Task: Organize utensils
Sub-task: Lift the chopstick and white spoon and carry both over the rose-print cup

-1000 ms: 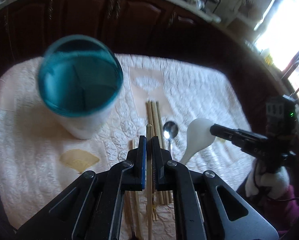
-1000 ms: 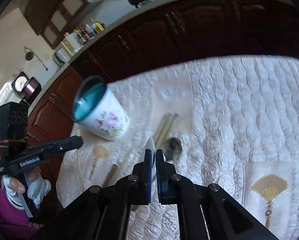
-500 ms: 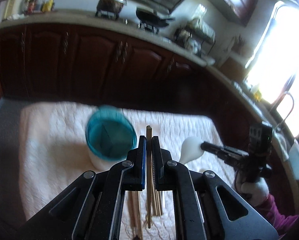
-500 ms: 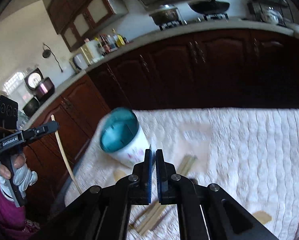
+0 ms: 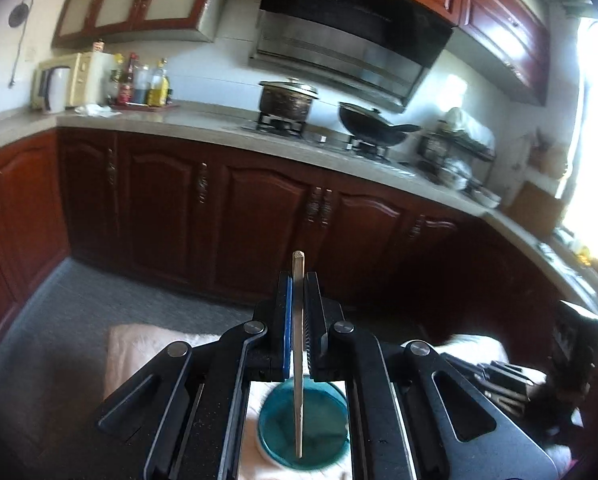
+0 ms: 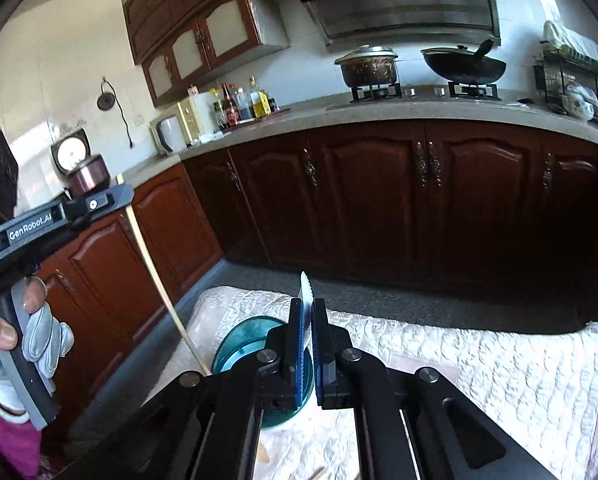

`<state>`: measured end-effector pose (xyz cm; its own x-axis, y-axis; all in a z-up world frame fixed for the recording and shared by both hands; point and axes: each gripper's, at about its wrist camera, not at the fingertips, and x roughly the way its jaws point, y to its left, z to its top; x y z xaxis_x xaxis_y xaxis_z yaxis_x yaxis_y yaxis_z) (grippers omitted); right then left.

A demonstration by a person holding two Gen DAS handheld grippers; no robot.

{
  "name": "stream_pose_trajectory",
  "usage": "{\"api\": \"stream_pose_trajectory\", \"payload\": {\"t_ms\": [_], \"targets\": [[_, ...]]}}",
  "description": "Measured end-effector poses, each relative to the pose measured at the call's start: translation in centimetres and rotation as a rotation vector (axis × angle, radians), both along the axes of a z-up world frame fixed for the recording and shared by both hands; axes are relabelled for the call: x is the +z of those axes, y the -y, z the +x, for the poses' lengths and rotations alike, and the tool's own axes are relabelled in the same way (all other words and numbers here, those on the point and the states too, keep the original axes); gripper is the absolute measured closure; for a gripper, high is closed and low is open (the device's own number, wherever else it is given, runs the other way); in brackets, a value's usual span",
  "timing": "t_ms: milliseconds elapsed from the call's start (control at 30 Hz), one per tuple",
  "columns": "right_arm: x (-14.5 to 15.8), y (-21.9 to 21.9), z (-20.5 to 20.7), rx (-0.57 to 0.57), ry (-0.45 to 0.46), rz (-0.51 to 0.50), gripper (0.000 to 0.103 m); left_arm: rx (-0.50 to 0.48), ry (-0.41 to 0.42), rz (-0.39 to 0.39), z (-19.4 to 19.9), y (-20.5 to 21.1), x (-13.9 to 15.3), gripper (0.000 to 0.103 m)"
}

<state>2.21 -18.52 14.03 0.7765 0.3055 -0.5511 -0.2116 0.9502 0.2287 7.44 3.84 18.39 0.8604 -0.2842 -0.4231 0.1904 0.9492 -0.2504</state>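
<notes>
Two grippers are up over the cloth-covered surface, each clamped on a utensil. The left gripper point(image 5: 298, 280) pinches a single wooden chopstick point(image 5: 298, 344) between its pads; the stick runs upright through the jaws, its top end poking above them, its lower end hanging over the mouth of the teal-lined cup point(image 5: 303, 428) directly beneath. In the right wrist view that same chopstick point(image 6: 155, 276) slants down from the left gripper point(image 6: 117, 196) toward the cup's rim point(image 6: 243, 336). The right gripper point(image 6: 307, 308) is closed on the thin white handle of a spoon point(image 6: 305, 292), whose ridged end sticks up past the fingertips; its bowl is hidden below.

The cup stands near the left end of a quilted cream cloth point(image 6: 499, 364), with the floor point(image 6: 419, 292) a grey carpet beyond. A gloved hand point(image 6: 15, 340) grips the left tool's handle. Around the room run dark red-brown base cabinets point(image 6: 379, 192) under a pale counter point(image 6: 379, 110), with a lidded pot point(image 6: 367, 66) and a black wok point(image 6: 465, 66) on the hob, a range hood point(image 5: 347, 36) overhead, bottles point(image 6: 243, 100) and a kettle point(image 6: 171, 132) in the corner.
</notes>
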Motion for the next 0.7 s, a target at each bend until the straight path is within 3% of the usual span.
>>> {"api": "stream_pose_trajectory", "payload": {"t_ms": [133,433,700], "targets": [[-2.1,-1.3,2.2,0.004,-0.026,-0.025,0.1,0.033,-0.006,0.037,2.2,1.0,-2.5,0.099],[-7.0,-3.3,3.5,0.06,-0.118,-0.052,0.1,0.017,-0.089,0.113,2.5,2.9,-8.2,0.099],[-9.5,-3.2,3.5,0.069,-0.184,-0.043,0.1,-0.001,-0.115,0.142,1.4,4.1,-9.8,0.099]]}}
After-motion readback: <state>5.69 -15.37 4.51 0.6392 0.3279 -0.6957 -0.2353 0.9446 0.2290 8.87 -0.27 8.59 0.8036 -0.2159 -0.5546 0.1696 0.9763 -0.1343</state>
